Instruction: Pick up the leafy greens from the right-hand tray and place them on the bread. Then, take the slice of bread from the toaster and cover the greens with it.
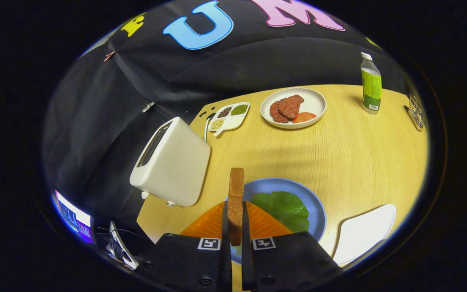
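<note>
Fingers (235,227) clamp the bread slice (236,198) edge-on, long axis pointing away, above the greens (284,209) on the blue plate (316,207)

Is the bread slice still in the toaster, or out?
Out. The bread slice stands on edge, clamped between the gripper fingers above the blue plate with the leafy green, beside the toaster.

Pale wood-grain table (339,162), matt; smooth glossy plastic-looking toaster (172,162); porous, rough-crusted bread slice (236,194) clamped between both fingers of the gripper (236,227); smooth blue plate (316,211) under a veined leafy green (284,209); clear plastic bottle (371,83) near the far table edge.
</note>
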Tool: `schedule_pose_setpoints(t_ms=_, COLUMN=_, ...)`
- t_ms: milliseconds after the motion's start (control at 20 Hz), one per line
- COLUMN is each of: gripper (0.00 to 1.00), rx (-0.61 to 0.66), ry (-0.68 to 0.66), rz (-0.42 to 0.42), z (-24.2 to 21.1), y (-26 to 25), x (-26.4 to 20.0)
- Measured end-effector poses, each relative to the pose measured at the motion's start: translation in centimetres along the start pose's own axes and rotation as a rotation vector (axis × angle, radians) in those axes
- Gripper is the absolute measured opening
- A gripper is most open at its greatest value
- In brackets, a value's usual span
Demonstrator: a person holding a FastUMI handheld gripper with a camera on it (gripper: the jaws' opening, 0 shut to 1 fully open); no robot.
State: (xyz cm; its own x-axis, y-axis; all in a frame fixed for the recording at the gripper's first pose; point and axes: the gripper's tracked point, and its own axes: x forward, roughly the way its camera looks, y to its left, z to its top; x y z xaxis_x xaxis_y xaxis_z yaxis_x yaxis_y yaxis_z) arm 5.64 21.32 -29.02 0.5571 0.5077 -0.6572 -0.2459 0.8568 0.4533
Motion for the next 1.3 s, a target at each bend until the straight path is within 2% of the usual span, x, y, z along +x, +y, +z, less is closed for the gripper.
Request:
schedule_pose_setpoints(t_ms=300, gripper=0.15, rx=0.036, ry=0.020, rz=-0.049, z=-1.2, y=-2.0, x=-0.2)
schedule_pose_setpoints(t_ms=550, gripper=0.22, rx=0.053, ry=0.035, rz=-0.096, z=-3.1, y=-3.4, x=-1.2)
schedule_pose_setpoints(t_ms=600, gripper=0.30, rx=0.044, ry=0.037, rz=-0.115, z=-3.5, y=-4.0, x=-1.2)
schedule_pose_setpoints(t_ms=750, gripper=0.45, rx=0.022, ry=0.045, rz=-0.162, z=-4.3, y=-5.3, x=-1.7)
schedule_pose_setpoints(t_ms=850, gripper=0.60, rx=0.006, ry=0.046, rz=-0.185, z=-4.7, y=-6.1, x=-2.1)
schedule_pose_setpoints(t_ms=1100, gripper=0.98, rx=-0.047, ry=0.006, rz=-0.185, z=-3.6, y=-6.7, x=-4.4)
schedule_pose_setpoints(t_ms=1300, gripper=0.99, rx=-0.122, ry=-0.087, rz=-0.224, z=-0.5, y=-7.5, x=-7.1)
